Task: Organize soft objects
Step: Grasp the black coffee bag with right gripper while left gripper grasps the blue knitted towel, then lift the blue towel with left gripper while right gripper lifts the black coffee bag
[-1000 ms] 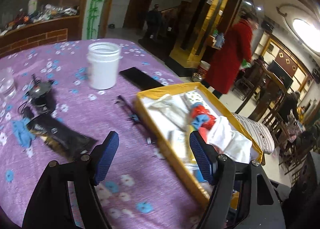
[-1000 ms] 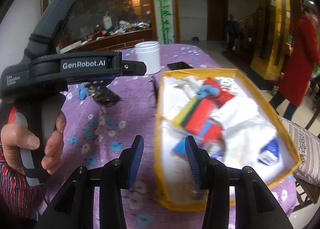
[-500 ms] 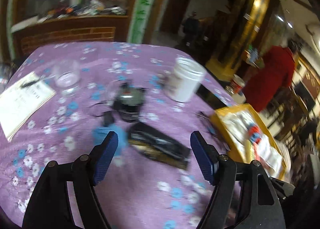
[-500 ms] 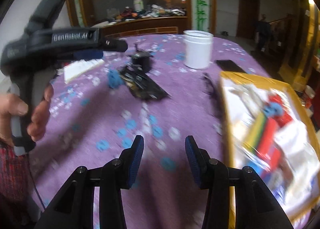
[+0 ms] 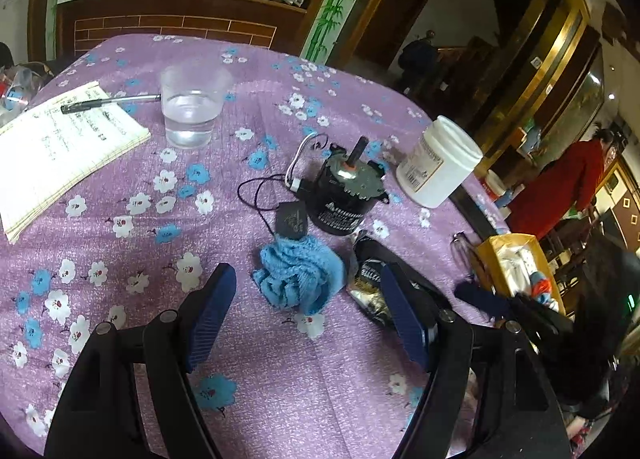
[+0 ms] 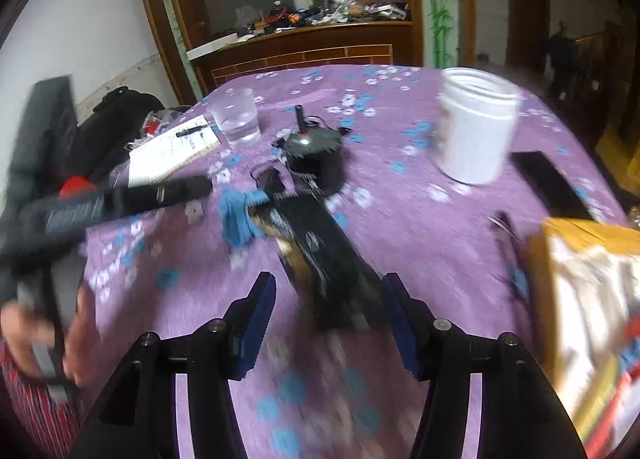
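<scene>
Blue knitted cloth (image 5: 299, 279) lies crumpled on the purple tablecloth (image 5: 132, 243), just beside a black packet (image 5: 368, 279). Both views have swung from the yellow box (image 5: 490, 259) to it. The left gripper (image 5: 308, 319) frames it, jaws apart; the right gripper (image 6: 328, 323), empty, has just been opening over the packet, so a pickup looks next.

brick-faced counter (image 5: 176, 25) | bamboo-painted pillar (image 5: 334, 3) | dark doorway (image 5: 394, 23)
</scene>
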{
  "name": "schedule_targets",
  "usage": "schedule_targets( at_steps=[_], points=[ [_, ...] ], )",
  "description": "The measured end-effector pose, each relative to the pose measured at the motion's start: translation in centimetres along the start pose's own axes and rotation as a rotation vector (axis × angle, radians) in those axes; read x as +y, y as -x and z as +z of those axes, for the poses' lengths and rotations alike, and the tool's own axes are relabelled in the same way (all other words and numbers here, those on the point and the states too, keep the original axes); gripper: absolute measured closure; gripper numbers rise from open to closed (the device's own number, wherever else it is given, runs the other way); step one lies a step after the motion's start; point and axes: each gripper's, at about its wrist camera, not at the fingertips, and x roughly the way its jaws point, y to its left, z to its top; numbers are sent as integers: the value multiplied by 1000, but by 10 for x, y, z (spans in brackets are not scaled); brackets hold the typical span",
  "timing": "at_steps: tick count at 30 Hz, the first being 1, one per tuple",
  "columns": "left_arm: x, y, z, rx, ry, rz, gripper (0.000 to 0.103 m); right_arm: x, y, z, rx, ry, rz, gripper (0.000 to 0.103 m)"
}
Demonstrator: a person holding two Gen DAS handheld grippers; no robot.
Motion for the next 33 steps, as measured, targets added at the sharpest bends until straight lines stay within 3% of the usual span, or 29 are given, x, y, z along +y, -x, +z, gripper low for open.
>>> schedule_targets(
  at_steps=[3,5,7,8,11,16,22,25,27,33],
  points=[
    [6,-4,2,14,29,-10,29,1,-27,11,44,15,-7,45],
    [7,-5,2,18,36,-18,29,1,-39,12,50,9,-70,45],
    [5,-7,2,14,29,-26,29,3,-48,7,61,12,-40,49],
    [3,-8,2,14,21,-25,29,5,-50,3,65,20,-37,64],
    [-4,-14,0,13,-16,-1,29,14,-39,-4,24,43,-61,76],
    [-15,-28,-4,8,-76,87,29,-5,-12,-11,-51,-93,-102,77],
    [-17,-54,-9,39,-103,167,29,-19,-7,-10,-58,-157,-67,77],
    [-9,-55,-8,41,-64,133,57,-19,-7,-10,-56,-162,-43,77],
    [-8,-50,-8,24,-64,142,61,-16,-5,-10,-63,-157,-38,77],
    [-28,-27,-11,-76,-148,192,62,-11,-1,-10,-85,-137,-48,77]
  ],
)
